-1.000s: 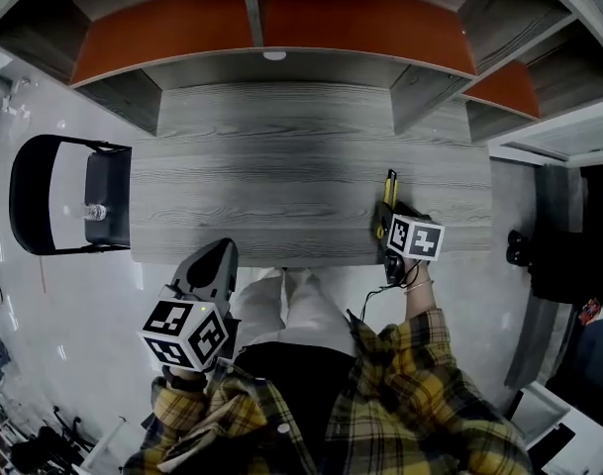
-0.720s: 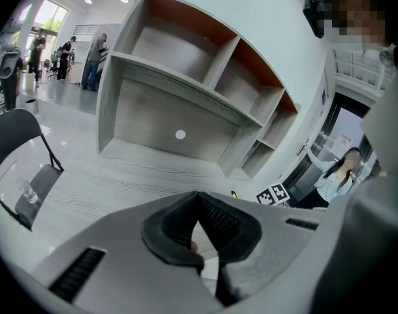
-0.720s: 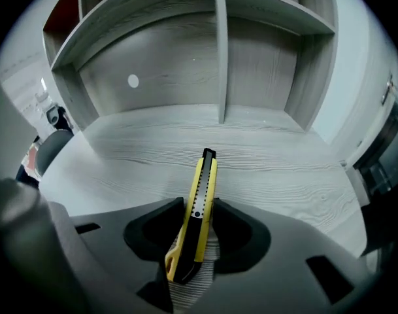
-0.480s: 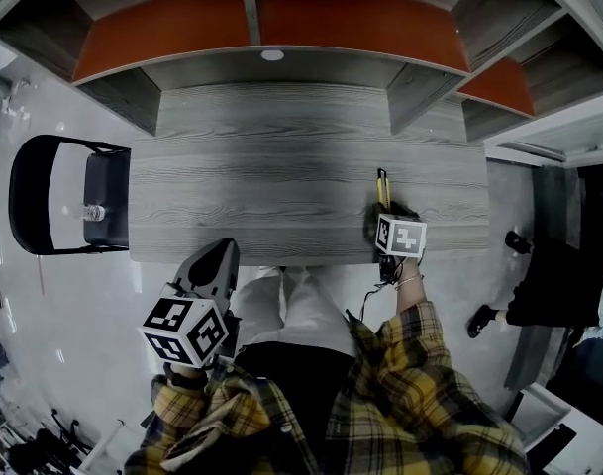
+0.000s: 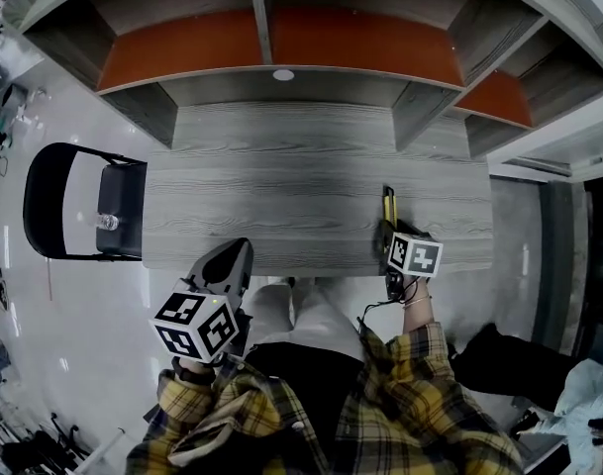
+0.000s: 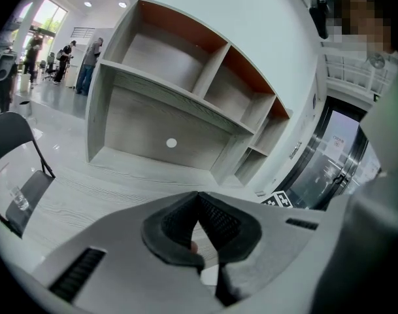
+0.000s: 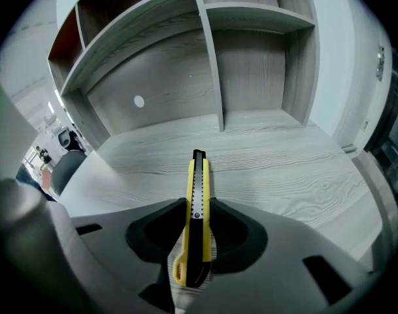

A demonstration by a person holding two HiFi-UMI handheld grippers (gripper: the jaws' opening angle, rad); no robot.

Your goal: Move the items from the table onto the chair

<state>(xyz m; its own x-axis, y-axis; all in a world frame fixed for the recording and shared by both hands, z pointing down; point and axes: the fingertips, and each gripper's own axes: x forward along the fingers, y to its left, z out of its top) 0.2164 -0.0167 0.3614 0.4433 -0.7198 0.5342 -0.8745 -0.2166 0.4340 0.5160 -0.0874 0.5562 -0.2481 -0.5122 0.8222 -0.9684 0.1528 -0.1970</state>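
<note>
**Far left:** chair (image 5: pixel 123 186), with bottle (image 5: pixel 108 223) lying on its seat, well apart from everything else and so counted as delivered.

**Left of centre, just off the near edge of the table (image 5: pixel 281 166):** left gripper (image 5: pixel 238 248), clenched tight on nothing and held clear of the tabletop.

**Centre:** bare wood, with nothing more to carry as far as shown.

**Right, close to the near edge:** knife (image 5: pixel 388 204), yellow and black, lying on the table with its tip toward the far side. Right gripper (image 5: pixel 390 228) set astride the handle, pads seemingly pressed on both sides, hence grasping the knife. No clear sign of a lift yet.

**Progress, as judged:** one item on the chair and one left on the table. Still to do: lifting the knife, carrying it leftward past the table's end, and releasing it on the seat beside the bottle.

**Against the earlier frame:** right jaws just closing in on the knife. Knife, bottle and left gripper all in the same places. Whole view shifted a little. Person (image 5: pixel 509 359) on the floor at right now nearer the lower corner.
</note>
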